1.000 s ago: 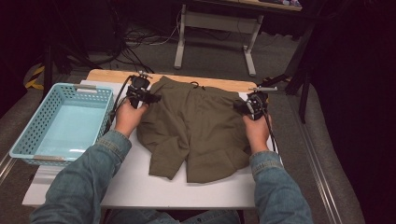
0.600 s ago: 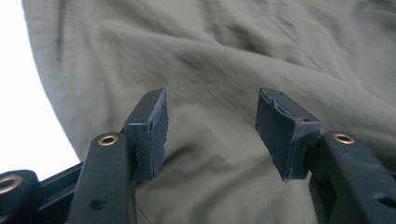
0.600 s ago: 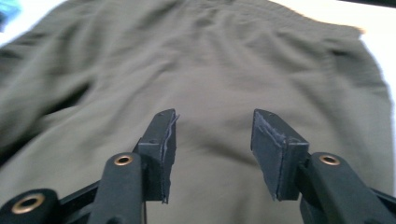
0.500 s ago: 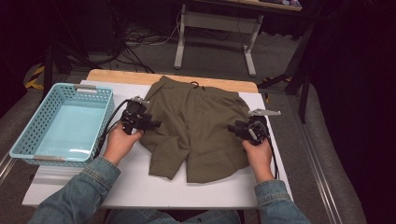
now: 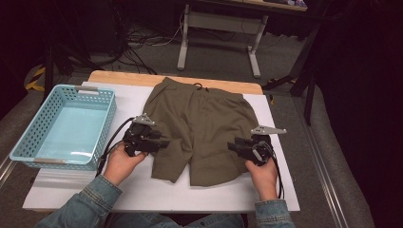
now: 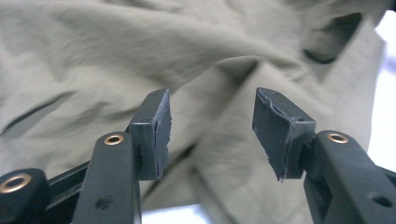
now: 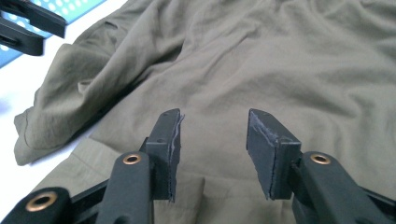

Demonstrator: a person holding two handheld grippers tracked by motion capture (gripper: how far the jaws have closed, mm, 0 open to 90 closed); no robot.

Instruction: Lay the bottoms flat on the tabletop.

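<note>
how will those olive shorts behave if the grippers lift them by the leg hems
The shorts will probably hang limp and sag between the grip points, since the cloth already lies creased and folded on the white board. They look light, so a pinch should hold. The left gripper and right gripper stand open over the fabric.

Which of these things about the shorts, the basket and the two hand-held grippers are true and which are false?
1. The shorts lie on the white table. True.
2. The shorts are inside the blue basket. False: the basket is empty and stands left of the shorts.
3. The left hand-held gripper is at the shorts' left leg edge. True.
4. The right hand-held gripper is clamped on cloth. False: its jaws stand apart over the shorts with nothing pinched.
5. The waistband points toward the person. False: it lies at the table's far side.
</note>
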